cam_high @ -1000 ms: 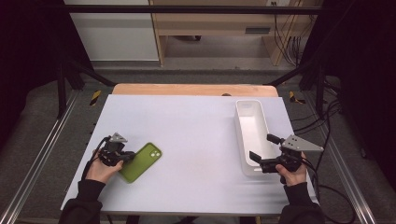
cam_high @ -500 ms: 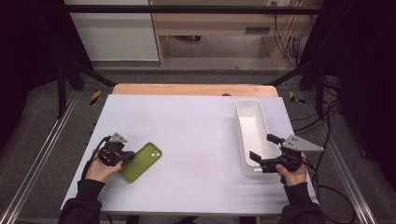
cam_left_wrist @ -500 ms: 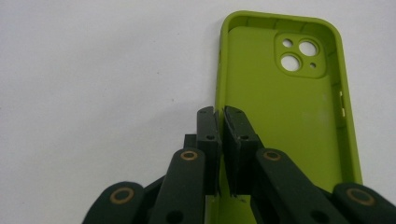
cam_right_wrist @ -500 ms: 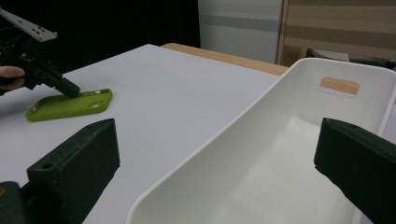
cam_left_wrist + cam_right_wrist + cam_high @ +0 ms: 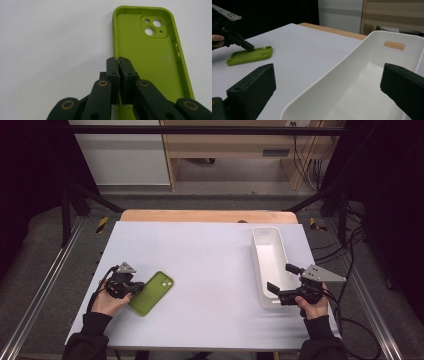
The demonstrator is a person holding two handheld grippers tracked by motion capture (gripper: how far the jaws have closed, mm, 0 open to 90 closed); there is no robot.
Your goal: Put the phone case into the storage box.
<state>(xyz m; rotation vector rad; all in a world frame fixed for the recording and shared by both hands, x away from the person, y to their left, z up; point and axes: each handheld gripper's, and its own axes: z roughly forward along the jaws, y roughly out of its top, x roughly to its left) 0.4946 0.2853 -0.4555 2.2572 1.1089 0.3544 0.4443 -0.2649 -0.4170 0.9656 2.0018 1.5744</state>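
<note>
Case (image 5: 150,57), green, phone type, lying open side up on the white bench (image 5: 210,270) at its near left part; camera cut-out at the far end, inner floor bare. Its long axis runs diagonally in the high view (image 5: 151,292), near end toward the person.

Left gripper (image 5: 119,61): jaws pressed together on the left side wall of the case, the thin green edge pinched between the two black tips partway along that wall. Seen from above (image 5: 134,287), it sits at the case's left edge, held by the left hand (image 5: 107,302), dark sleeve behind it. The right gripper view shows the same grip from afar (image 5: 249,47), tips down on the case rim.

Tray (image 5: 260,270), white, long, deep, with a slot handle at its far end (image 5: 394,45); stands on the right part of the bench, well apart from the case.

Right gripper (image 5: 285,282): jaws spread wide, one on each side of the tray's near end, outside wall to the left, inside to the right; pads clear of the wall in the right gripper view (image 5: 329,85). Right hand (image 5: 312,307) holds it at the near right corner of the bench
</note>
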